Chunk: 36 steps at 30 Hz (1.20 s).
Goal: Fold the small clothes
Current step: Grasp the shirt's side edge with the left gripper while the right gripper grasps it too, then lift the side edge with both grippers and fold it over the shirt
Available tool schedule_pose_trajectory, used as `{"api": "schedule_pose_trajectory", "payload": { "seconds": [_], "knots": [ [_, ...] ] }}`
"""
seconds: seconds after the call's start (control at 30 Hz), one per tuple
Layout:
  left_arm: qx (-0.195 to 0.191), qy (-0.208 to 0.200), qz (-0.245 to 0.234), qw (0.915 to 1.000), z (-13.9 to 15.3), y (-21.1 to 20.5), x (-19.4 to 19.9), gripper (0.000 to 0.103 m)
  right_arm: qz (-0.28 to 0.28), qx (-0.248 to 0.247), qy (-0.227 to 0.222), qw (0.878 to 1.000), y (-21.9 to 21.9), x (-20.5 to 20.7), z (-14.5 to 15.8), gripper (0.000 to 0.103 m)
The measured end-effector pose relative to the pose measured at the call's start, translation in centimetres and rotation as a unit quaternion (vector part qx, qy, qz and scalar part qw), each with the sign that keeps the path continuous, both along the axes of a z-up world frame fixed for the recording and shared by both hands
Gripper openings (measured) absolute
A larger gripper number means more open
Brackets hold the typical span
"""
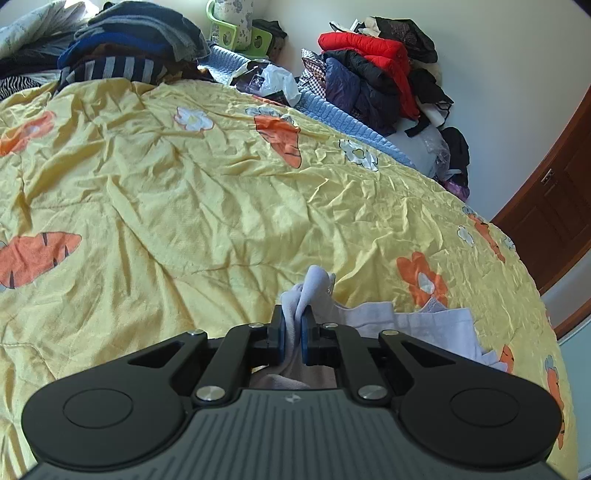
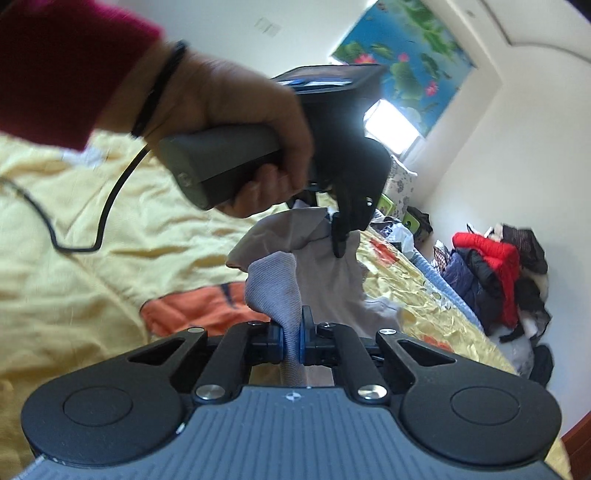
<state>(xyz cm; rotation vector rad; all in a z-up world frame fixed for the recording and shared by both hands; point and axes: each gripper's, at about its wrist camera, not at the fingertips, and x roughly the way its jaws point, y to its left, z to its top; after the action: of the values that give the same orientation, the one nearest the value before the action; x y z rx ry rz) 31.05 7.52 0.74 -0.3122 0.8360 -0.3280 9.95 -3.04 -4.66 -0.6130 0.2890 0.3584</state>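
A small pale grey garment (image 1: 413,325) lies at the near edge of the yellow quilt (image 1: 184,192). My left gripper (image 1: 294,328) is shut on a bunched fold of it, which sticks up between the blue pads. In the right wrist view my right gripper (image 2: 291,332) is shut on another edge of the same grey garment (image 2: 325,269). The cloth hangs stretched between the two grippers, lifted off the quilt. Ahead of it a hand (image 2: 236,110) in a dark red sleeve holds the left gripper (image 2: 338,236), which bites the far end of the cloth.
Piles of folded and loose clothes (image 1: 133,48) sit at the quilt's far side. A heap with a red jacket (image 1: 373,51) lies against the wall. A green stool (image 1: 236,33) and a plastic bag (image 1: 273,79) are between them. A brown door (image 1: 554,206) stands on the right. A cable (image 2: 74,243) trails over the quilt.
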Motion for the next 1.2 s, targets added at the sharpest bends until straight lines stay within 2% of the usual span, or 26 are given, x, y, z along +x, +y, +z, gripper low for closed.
{"api": "schedule_pose_trajectory", "payload": {
  "seconds": [0.1,0.2,0.57,0.97,1.2],
  "knots": [
    [-0.002,0.005,0.012,0.9999,0.9,-0.5,0.0,0.008,-0.012,0.032,-0.012,0.999,-1.5,-0.4,0.9,0.009],
    [-0.001,0.007,0.02,0.9998,1.8,-1.2,-0.1,0.008,-0.021,0.074,-0.006,0.997,-3.4,-0.6,1.9,0.009],
    [0.006,0.007,0.026,0.9996,4.7,-5.9,-0.6,0.008,-0.051,0.174,0.009,0.983,-9.3,-1.0,3.4,0.009],
    [0.032,-0.008,-0.002,0.9994,5.7,-13.8,-1.1,0.008,-0.095,0.279,0.048,0.954,-16.3,-0.8,3.1,0.009],
    [0.046,0.005,-0.024,0.9987,4.6,-18.2,-0.9,0.008,-0.113,0.328,0.071,0.935,-19.1,-0.7,2.1,0.009]
  ]
}}
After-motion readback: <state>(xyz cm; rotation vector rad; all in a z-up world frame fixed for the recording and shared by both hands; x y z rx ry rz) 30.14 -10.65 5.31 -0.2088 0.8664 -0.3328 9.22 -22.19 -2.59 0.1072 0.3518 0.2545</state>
